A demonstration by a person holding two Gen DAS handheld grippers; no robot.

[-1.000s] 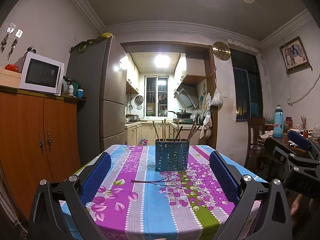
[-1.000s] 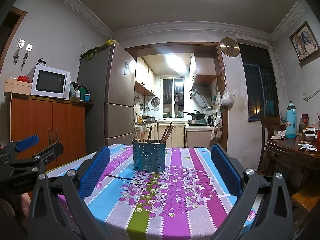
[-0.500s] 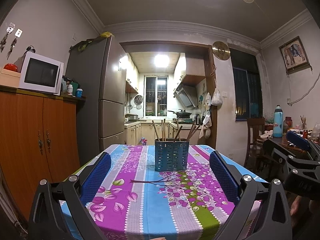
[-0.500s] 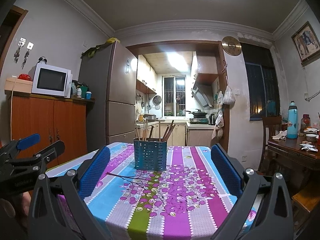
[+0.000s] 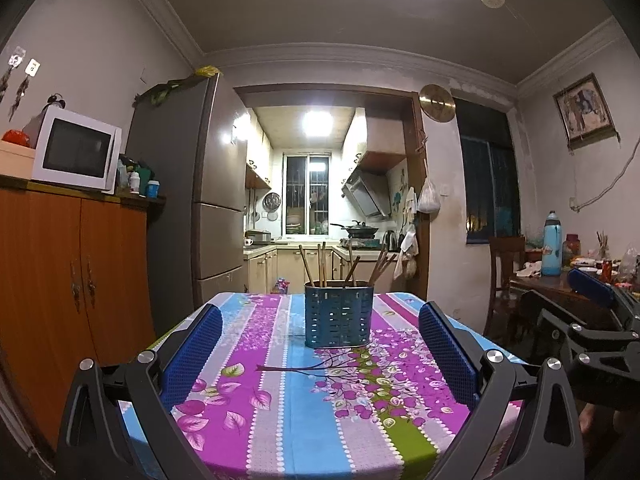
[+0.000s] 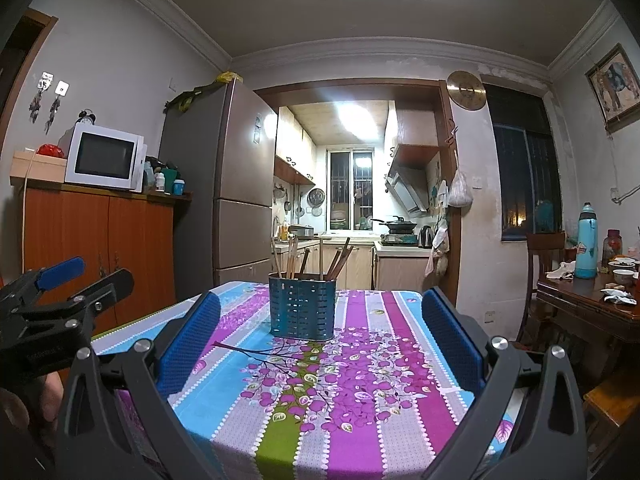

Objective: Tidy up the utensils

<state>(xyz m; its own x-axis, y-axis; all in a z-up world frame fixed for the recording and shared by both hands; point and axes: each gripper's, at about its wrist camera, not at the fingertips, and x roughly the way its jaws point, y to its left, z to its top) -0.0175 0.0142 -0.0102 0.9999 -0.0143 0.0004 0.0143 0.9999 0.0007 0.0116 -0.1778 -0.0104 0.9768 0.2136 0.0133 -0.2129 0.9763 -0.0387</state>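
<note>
A blue perforated utensil holder [image 5: 339, 314] stands upright in the middle of the table, on a striped floral cloth [image 5: 280, 412]. Several wooden chopsticks [image 5: 321, 264] stick up out of it. My left gripper [image 5: 320, 314] is open near the table's front edge, its blue pads framing the holder from well short of it, with nothing between them. My right gripper [image 6: 320, 300] is open the same way, facing the holder [image 6: 302, 312] and its chopsticks [image 6: 292, 258]. Each gripper shows at the edge of the other's view: the right gripper [image 5: 560, 300] and the left gripper [image 6: 100, 274].
An orange cabinet [image 5: 72, 280] with a microwave [image 5: 76, 154] stands to the left and a fridge [image 5: 200, 200] behind it. A wooden side table [image 6: 588, 304] with a blue bottle [image 6: 587, 240] and bowls is at the right. A hand [image 6: 36, 400] holds the left gripper.
Nothing has been taken hold of or let go. Both grippers stay open, and the views drift only slightly.
</note>
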